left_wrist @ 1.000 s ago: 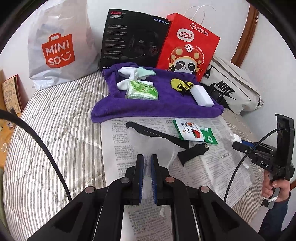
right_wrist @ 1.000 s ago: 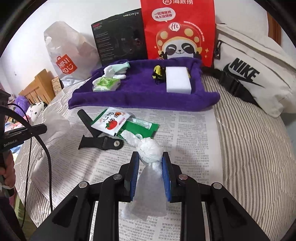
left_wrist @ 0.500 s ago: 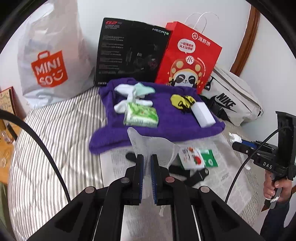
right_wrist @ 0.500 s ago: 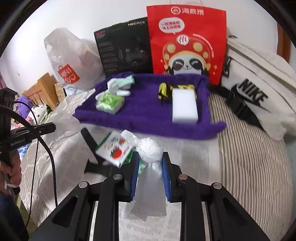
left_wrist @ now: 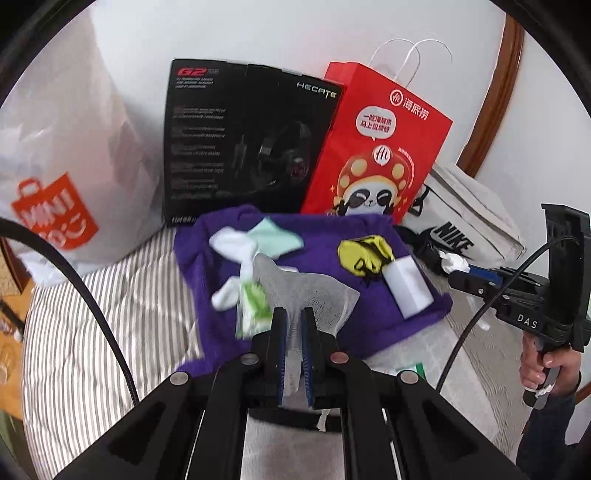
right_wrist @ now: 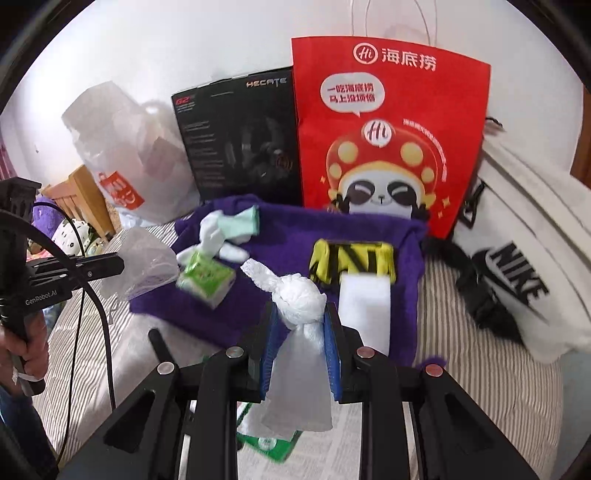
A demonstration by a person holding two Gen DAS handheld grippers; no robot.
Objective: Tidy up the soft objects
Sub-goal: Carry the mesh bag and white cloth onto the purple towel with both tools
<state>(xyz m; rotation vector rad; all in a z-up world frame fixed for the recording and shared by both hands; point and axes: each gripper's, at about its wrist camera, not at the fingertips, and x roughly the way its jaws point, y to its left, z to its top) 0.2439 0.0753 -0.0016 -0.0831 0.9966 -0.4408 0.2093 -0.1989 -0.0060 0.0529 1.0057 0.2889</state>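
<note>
Both hand-held grippers nearer the purple towel [left_wrist: 373, 321], left [left_wrist: 293, 321] clamping sheer mesh [left_wrist: 306, 291], right [right_wrist: 299, 317] clamping knotted white bag [right_wrist: 300, 295]

Both of my wrist views are bright and evenly lit by soft, diffuse light; the white wall [left_wrist: 295, 33] behind reads pale grey without hard shadows. A faint shadow lies beneath the purple towel [right_wrist: 288, 236] edge. The fisheye lens bends straight lines strongly toward the rim, where a black vignette closes each frame into a circle. Motion blur smears the green tissue pack [left_wrist: 255, 310] and the striped bedding [left_wrist: 92, 314] in my left view, and the yellow pouch [right_wrist: 351, 258] and newspaper [right_wrist: 332, 446] in my right. Print on the red paper bag [right_wrist: 388, 122] stays legible. Mild glare sits on the white plastic bag [left_wrist: 74, 122].
</note>
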